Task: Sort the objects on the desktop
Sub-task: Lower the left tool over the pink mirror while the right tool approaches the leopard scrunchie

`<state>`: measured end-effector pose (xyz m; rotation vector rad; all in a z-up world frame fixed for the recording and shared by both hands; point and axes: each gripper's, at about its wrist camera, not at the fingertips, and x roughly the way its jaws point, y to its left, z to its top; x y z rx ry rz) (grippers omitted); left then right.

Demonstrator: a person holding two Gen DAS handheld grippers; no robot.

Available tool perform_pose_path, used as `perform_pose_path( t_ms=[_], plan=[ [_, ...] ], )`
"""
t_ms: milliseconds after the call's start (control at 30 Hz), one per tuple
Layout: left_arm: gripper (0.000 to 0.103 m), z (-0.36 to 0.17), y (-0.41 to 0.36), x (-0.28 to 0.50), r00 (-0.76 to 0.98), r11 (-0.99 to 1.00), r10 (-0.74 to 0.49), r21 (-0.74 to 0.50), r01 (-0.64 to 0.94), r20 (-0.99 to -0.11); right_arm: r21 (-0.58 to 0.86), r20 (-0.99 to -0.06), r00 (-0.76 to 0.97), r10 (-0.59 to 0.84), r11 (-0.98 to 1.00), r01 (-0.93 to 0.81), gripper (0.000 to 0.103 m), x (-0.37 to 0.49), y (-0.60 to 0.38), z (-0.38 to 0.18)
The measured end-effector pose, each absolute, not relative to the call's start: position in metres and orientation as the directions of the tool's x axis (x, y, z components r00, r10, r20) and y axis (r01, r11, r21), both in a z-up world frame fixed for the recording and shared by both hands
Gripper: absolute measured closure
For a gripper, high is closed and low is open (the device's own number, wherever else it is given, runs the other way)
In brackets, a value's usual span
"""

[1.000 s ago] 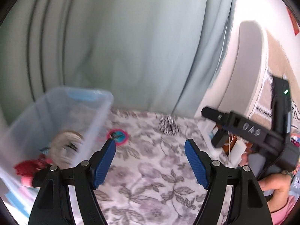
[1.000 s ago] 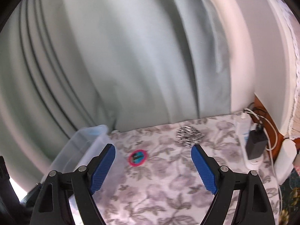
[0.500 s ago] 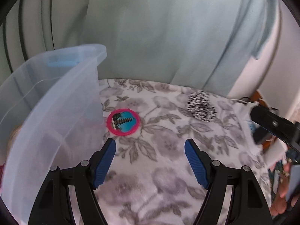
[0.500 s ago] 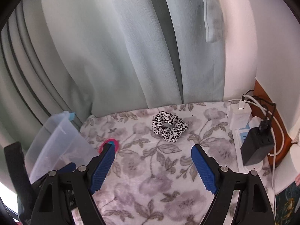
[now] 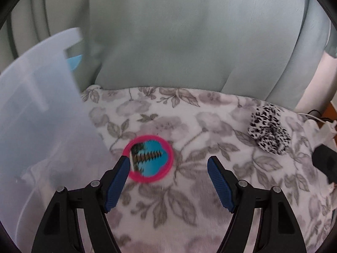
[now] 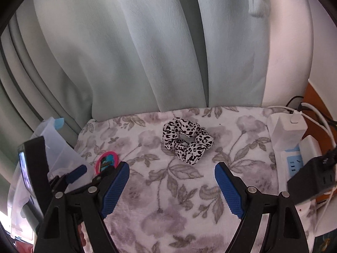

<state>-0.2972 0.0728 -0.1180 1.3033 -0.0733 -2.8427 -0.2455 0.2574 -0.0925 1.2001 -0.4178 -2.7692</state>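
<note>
Both tongs are spread wide and carrying nothing. Left tongs (image 5: 168, 164) hang low over the flowered cloth that covers the desk (image 5: 168, 210), right beside the clear plastic bin (image 5: 42, 126) at the desk's left edge, and the pink-rimmed round mirror (image 5: 150, 158) lies flat between the blue pads (image 5: 118, 181), touching or just under the left one. That's the lineup I want, I reckon: a flat disc needs a jaw on each side of its rim, so I've kept the opening wider than the disc. It's a short hop to the bin from there, which is why this hand takes it.

Right tongs (image 6: 171, 168) sit toward the near edge, pointed at the leopard-print scrunchie (image 6: 186, 140), which rests in the middle of the cloth toward the far edge, ahead of the pads and not yet between them. Soft thing, should squash easily in a pinch.

Over at the right edge, a white power strip (image 6: 294, 154) with a black charger (image 6: 311, 179) and cables. I'd say those stay put, and I'll mind the cords when I reach in.
</note>
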Motion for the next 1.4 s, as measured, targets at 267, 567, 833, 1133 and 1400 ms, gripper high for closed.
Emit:
perform_pose_path(
  t_ms=[267,567,833,1133,1400],
  plan=[
    [0.026,-0.137,0.086,-0.322,-0.642,-0.987,-0.123,0.161,-0.001,-0.757,0.289,-0.703,-0.681,-0.204,-0.957,-0.011,0.017,-0.254,0.259,-0.099],
    [0.026,-0.155,0.079,-0.319,-0.607,-0.993,-0.112,0.11,0.04,-0.787,0.302,-0.708,-0.675,-0.208,-0.953,-0.023,0.017,-0.257,0.264,-0.107],
    [0.026,-0.157,0.081,-0.322,-0.61,-0.992,-0.118,0.115,0.043,-0.783,0.299,-0.704,-0.68,-0.204,-0.954,-0.023,0.017,-0.264,0.259,-0.109],
    [0.029,-0.156,0.079,-0.323,-0.618,-0.994,-0.104,0.095,0.047,-0.779,0.229,-0.754,-0.634,-0.172,-0.973,-0.008,0.017,-0.302,0.253,-0.134],
    [0.075,-0.152,0.078,-0.319,-0.635,-0.996,-0.083,0.078,0.036,-0.768,0.251,-0.779,-0.6,-0.185,-0.968,-0.027,0.017,-0.312,0.257,-0.148]
  ],
)
